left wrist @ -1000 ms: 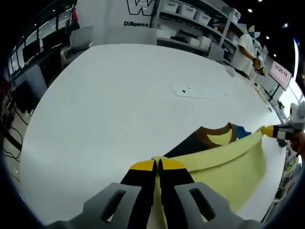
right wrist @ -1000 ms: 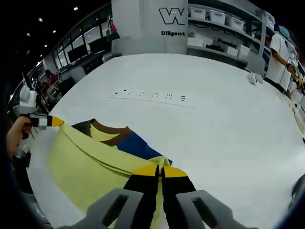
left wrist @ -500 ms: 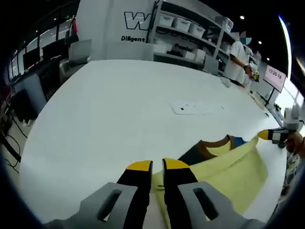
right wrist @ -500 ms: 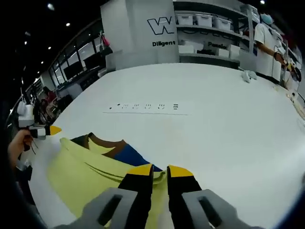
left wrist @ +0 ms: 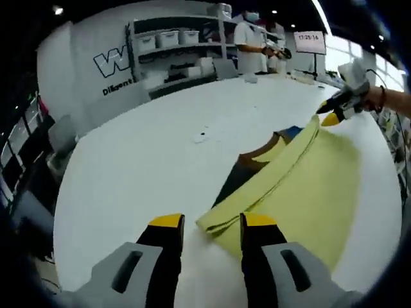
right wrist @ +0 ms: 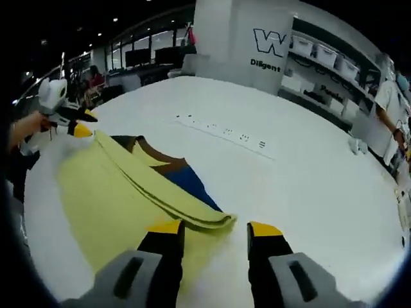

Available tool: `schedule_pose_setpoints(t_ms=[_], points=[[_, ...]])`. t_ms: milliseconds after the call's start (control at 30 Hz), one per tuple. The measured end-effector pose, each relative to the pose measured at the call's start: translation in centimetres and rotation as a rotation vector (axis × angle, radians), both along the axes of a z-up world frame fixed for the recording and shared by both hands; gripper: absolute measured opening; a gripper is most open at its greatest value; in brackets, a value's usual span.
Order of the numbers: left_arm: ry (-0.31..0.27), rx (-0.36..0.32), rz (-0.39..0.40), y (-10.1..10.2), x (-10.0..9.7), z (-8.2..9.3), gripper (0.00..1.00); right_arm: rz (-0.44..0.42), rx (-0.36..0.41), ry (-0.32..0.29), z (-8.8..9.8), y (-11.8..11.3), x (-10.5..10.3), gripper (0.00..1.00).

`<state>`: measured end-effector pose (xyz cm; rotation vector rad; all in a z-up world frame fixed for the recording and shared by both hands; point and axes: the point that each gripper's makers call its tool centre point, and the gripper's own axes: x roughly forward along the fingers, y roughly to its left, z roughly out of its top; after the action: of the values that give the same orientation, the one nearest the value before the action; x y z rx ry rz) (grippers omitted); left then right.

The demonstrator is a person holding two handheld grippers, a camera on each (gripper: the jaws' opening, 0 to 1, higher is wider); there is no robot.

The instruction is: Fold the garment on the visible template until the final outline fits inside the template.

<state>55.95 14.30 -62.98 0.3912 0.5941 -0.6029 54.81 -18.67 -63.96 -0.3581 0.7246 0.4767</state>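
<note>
Where both grippers were clamped on the folded edge of the yellow garment (left wrist: 302, 186) a second ago, each now stands with its jaws apart and nothing between them. The left gripper (left wrist: 205, 222) sits just short of one corner of the fold; the right gripper (right wrist: 209, 228) sits just short of the opposite corner. The garment lies flat on the white tabletop (left wrist: 141, 160), folded over on itself, with a brown collar (right wrist: 164, 163) and a blue panel (right wrist: 189, 183) exposed beyond the folded edge. In the left gripper view, the right gripper (left wrist: 331, 117) appears at the far corner of the fold, held by a hand (left wrist: 385, 99). A row of small printed marks (right wrist: 225, 133) lies on the tabletop beyond the collar, well apart from the cloth. Bare tabletop extends on all far sides of the garment. A person (left wrist: 250, 45) stands beyond the far edge, near shelving (left wrist: 173, 45) with bins.
</note>
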Motion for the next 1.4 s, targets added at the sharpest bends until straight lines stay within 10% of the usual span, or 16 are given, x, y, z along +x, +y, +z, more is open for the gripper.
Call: schedule_pose_setpoints(t_ms=[367, 600, 867, 1267, 1400], points=[[0.011, 0.171, -0.166, -0.2, 0.1, -2.5, 0.42, 0.139, -0.155, -0.040, -1.1, -0.6, 0.9, 0.32], [0.009, 0.194, -0.135, 0.3, 1.5, -2.7, 0.08, 0.169, -0.202, -0.059, -1.2, -0.7, 1.8, 0.00], [0.055, 0.009, 0.028, 0.6, 3.0, -0.9, 0.06, 0.027, -0.045, -0.063, 0.6, -0.8, 3.1, 0.00], [0.234, -0.205, 0.377, 1.1, 4.8, -3.1, 0.09, -0.176, 0.110, 0.015, -0.9, -1.0, 3.6, 0.00], [0.215, -0.163, 0.395, 1.5, 5.1, -3.2, 0.12, -0.206, 0.125, 0.029, -1.4, -1.0, 3.3, 0.00]])
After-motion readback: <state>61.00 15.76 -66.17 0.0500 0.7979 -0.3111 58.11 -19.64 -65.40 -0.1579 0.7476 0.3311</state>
